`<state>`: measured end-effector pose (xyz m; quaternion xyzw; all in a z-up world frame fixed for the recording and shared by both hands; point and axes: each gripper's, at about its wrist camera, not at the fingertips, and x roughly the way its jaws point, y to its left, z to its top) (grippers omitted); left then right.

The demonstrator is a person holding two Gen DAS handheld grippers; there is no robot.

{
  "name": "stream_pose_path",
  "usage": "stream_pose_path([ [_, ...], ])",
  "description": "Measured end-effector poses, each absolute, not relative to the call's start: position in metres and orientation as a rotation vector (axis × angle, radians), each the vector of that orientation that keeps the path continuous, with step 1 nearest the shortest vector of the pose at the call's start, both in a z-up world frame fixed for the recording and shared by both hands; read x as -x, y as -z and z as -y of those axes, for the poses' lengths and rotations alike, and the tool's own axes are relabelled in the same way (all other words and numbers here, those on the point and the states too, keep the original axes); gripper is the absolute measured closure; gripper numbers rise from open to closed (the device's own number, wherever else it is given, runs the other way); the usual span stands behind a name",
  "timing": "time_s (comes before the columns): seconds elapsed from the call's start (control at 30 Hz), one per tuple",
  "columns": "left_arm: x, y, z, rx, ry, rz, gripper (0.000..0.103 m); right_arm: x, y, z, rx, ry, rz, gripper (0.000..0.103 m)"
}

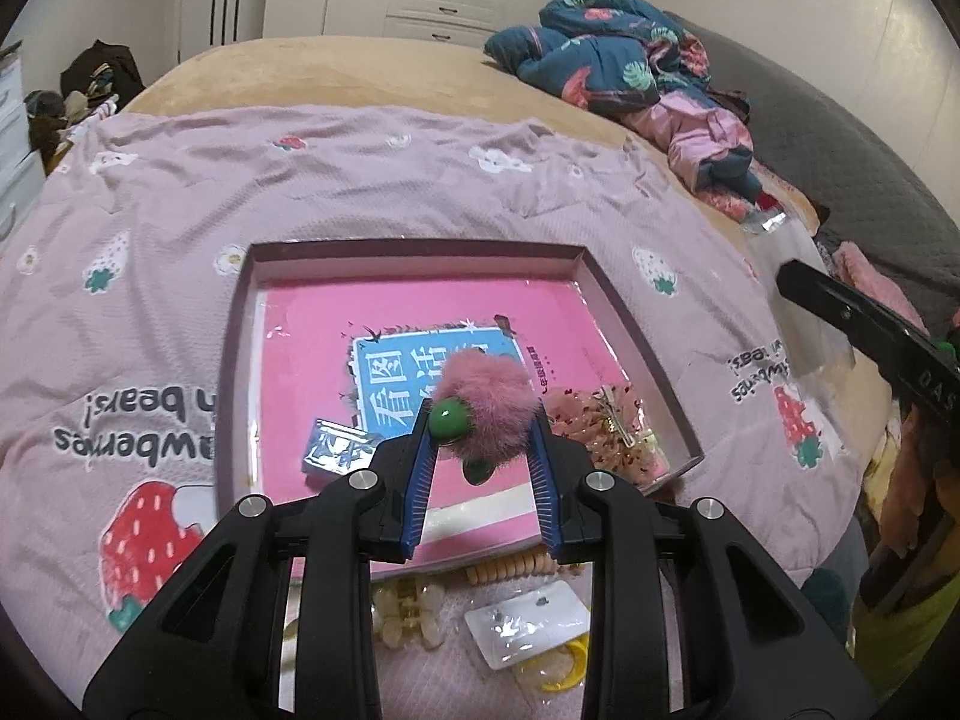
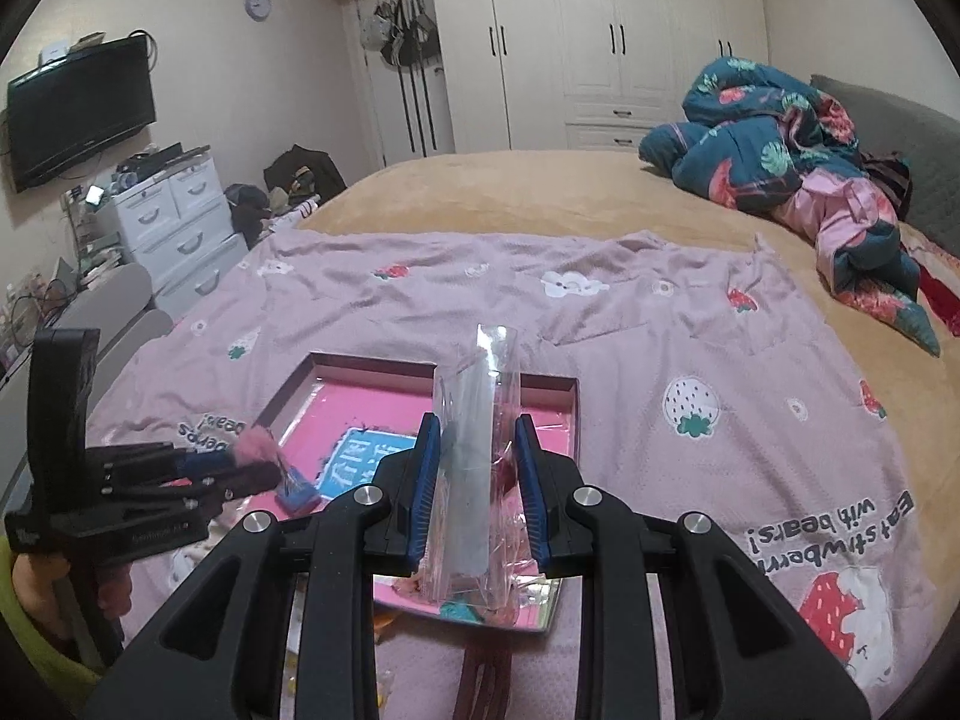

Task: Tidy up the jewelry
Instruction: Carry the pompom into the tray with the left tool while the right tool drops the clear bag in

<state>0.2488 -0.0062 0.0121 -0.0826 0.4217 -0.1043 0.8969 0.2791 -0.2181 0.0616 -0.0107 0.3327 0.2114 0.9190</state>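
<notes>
Far left of the room: wall-mounted television [image 2: 81,111] above white drawer units [image 2: 174,222]. Centre back: glossy white wardrobe [image 2: 600,42]. Spread over the tan bed [image 2: 510,192]: pink strawberry-print blanket [image 1: 150,252] carrying a shallow pink-lined box [image 1: 240,324]. Above the box: left gripper [image 1: 480,426], fingers [image 1: 420,468] pinching a pink fluffy hair tie [image 1: 486,402] with green beads. Loose jewelry packets [image 1: 528,624] on the blanket at the near edge. To the right: right gripper [image 2: 477,468], fingers pressed on a clear plastic bag [image 2: 474,420] held upright. Far right: crumpled teal floral quilt [image 2: 768,132] beside a grey headboard [image 2: 900,138].
</notes>
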Motion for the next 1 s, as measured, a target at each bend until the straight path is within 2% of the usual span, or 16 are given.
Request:
stream_pose_path([
  [0.73,-0.274,0.051,0.023,0.141,0.235,-1.011,0.081,-0.348,0.033,0.197,0.093,-0.375,-0.893,0.079],
  [0.8,-0.273,0.052,0.022,0.145,0.23,-1.014,0.078,-0.351,0.041,0.197,0.093,-0.369,-0.908,0.079],
  [0.93,-0.268,0.053,0.02,0.148,0.225,-1.012,0.062,-0.355,0.056,0.196,0.094,-0.357,-0.941,0.079],
  [1.0,-0.266,0.053,0.019,0.148,0.223,-1.012,0.061,-0.356,0.06,0.195,0.093,-0.351,-0.951,0.078],
])
